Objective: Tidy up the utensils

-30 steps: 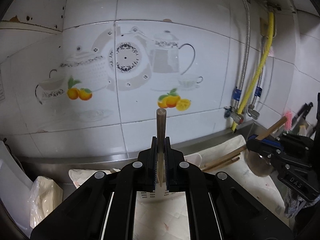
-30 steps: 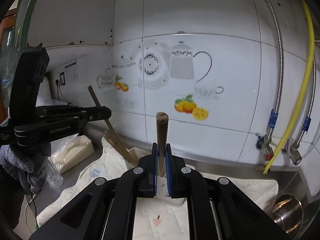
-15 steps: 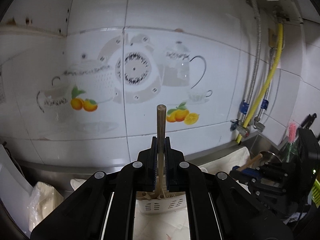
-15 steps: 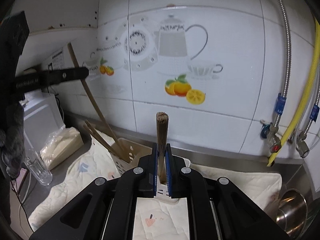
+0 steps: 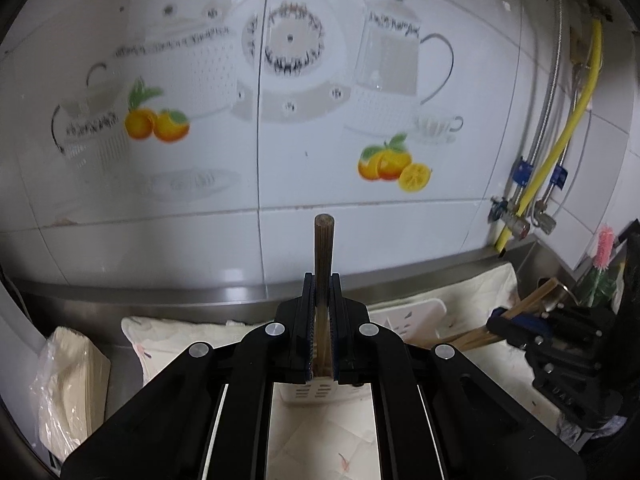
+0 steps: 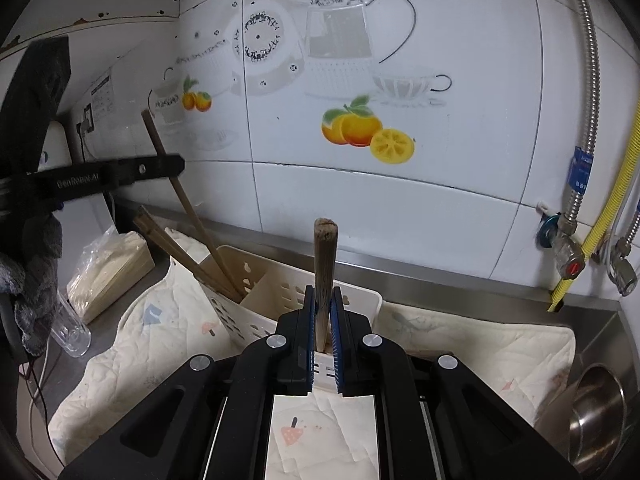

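Note:
In the left wrist view my left gripper (image 5: 322, 285) is shut on a dark wooden chopstick (image 5: 323, 248) that stands up between the pads. A beige slotted utensil caddy (image 5: 416, 312) lies just beyond it. In the right wrist view my right gripper (image 6: 323, 294) is shut on a thicker wooden stick (image 6: 325, 256), right above the caddy (image 6: 256, 320). There the left gripper (image 6: 174, 165) shows at the left, and its chopstick (image 6: 188, 208) slants down into the caddy's left compartment beside two other chopsticks (image 6: 172, 246). The right gripper (image 5: 504, 322) shows at the right in the left wrist view.
A quilted cream cloth (image 6: 480, 344) covers the steel counter under the caddy. A plastic bag of paper goods (image 6: 108, 268) and a clear glass (image 6: 72, 330) lie at the left. A steel bowl (image 6: 596, 408) sits at the right, with valves and a yellow hose (image 6: 624, 200) on the tiled wall.
Both grippers have sunk toward the counter and closer to the caddy. The left gripper's chopstick now reaches down into the caddy's left compartment. Both grips are unchanged.

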`<state>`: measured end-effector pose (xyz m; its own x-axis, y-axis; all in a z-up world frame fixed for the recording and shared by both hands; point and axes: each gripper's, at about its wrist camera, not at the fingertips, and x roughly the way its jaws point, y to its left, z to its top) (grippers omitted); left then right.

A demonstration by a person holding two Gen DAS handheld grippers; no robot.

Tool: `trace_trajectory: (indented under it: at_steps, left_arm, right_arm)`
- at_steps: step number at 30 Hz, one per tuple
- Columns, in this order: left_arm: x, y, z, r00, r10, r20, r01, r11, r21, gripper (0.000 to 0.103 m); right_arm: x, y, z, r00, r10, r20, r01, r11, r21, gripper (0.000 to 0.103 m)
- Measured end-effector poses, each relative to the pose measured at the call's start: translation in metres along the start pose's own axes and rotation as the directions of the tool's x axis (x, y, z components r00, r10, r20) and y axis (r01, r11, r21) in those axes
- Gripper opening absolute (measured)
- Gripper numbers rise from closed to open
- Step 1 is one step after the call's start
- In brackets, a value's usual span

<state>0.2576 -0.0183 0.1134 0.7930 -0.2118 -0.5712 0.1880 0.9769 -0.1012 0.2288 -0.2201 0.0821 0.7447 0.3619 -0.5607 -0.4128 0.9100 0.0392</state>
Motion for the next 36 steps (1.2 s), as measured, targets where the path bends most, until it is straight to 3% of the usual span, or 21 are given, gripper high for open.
trace_trajectory:
  at_steps: [5,14,19,22,25,36]
  left_arm:
    - [0.009,-0.003,-0.007,1.000,-0.003,-0.031,0.003,1.000,0.006,0.005]
    - [0.000,-0.002,-0.012,1.000,0.007,-0.022,-0.007,1.000,-0.001,0.010]
    - [-0.014,-0.004,-0.017,1.000,0.014,0.002,-0.014,1.000,0.007,0.029]
    - [-0.023,-0.006,-0.023,1.000,0.017,0.015,-0.017,1.000,0.004,0.033]
    - [-0.036,-0.008,-0.029,0.999,0.025,0.034,-0.026,1.000,0.003,0.047]
    - [-0.076,-0.017,-0.068,0.995,0.057,0.082,-0.057,0.998,0.000,0.068]
  right_arm:
    - [0.001,0.000,0.001,1.000,-0.003,0.001,0.003,1.000,0.000,0.007]
    - [-0.004,0.000,0.002,1.000,-0.010,0.017,0.010,1.000,-0.006,0.012]
    - [-0.017,0.003,0.003,0.999,-0.027,0.045,0.028,0.999,-0.018,0.020]
    - [-0.027,0.006,0.002,0.997,-0.040,0.064,0.042,0.999,-0.023,0.026]
    - [-0.037,0.010,-0.001,0.996,-0.050,0.078,0.052,0.998,-0.028,0.034]
    - [-0.073,0.029,-0.029,0.988,-0.100,0.117,0.105,0.994,-0.035,0.064]
